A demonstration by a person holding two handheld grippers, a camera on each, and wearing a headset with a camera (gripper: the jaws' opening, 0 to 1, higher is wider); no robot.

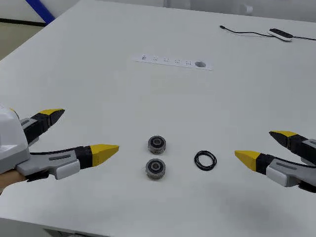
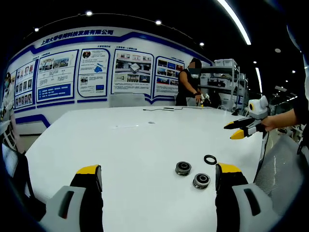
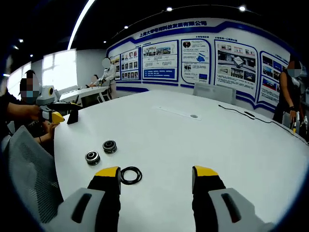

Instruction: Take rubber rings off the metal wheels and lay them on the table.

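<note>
Wheels (image 1: 157, 144): between both tongs; probably heavy, rigid, apt to roll.
Rings (image 1: 205, 160): nearer right tongs (image 1: 259, 144); likely soft, stretchy; pinch the rim.
Tongs: left tongs (image 1: 83, 132) and right both spread wide, empty.

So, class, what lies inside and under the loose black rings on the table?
Inside the rubber rings, bare white table shows through. The thin strip directly under the rubber is covered.
</note>
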